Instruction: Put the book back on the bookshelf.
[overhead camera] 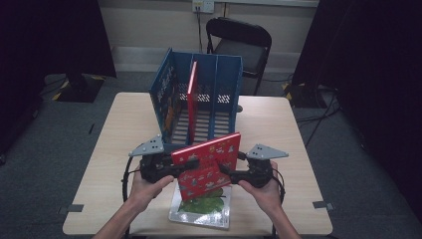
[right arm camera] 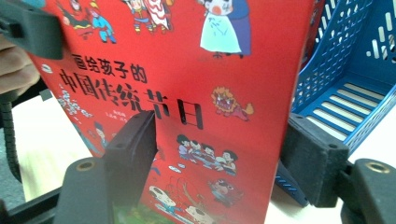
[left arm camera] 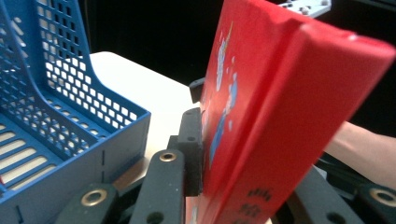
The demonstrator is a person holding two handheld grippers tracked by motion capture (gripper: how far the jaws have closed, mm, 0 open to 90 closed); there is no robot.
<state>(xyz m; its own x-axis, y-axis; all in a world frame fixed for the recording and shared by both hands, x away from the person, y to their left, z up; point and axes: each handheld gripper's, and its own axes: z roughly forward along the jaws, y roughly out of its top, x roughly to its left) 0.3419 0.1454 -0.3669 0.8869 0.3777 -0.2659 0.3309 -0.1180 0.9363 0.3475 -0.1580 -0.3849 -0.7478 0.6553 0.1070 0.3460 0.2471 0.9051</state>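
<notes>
Tabletop (overhead camera: pixel 124 124) lies bare along its left side, from the near edge up to the blue file rack (overhead camera: pixel 199 94) standing at the far middle; the rack's slots open toward the person, one already holding an upright red book (overhead camera: pixel 192 99), with free slots to its right. Bare wood also runs down the right side of the table. Between rack and near edge, a red picture book (overhead camera: pixel 211 164) is held tilted above the table, its lower end over a green-covered book (overhead camera: pixel 204 206) lying flat at the near edge. The left gripper (overhead camera: pixel 191 163) grips the red picture book's left edge: in the left gripper view its left pad lies flat against the cover (left arm camera: pixel 261 116) and the spine fills the gap between the jaws, so the jaws are clamped on it. The left hand (overhead camera: pixel 147 186) holds the tool level, pointing right, forearm coming from the near edge. The right gripper (overhead camera: pixel 223 170) points left at the book's right edge; in the right gripper view its jaws stand apart around the book (right arm camera: pixel 196 93), the left pad (right arm camera: pixel 133 140) in front of the cover and the right pad clear of the edge, not pressing. The right hand (overhead camera: pixel 261 191) mirrors the left, level and angled inward.
</notes>
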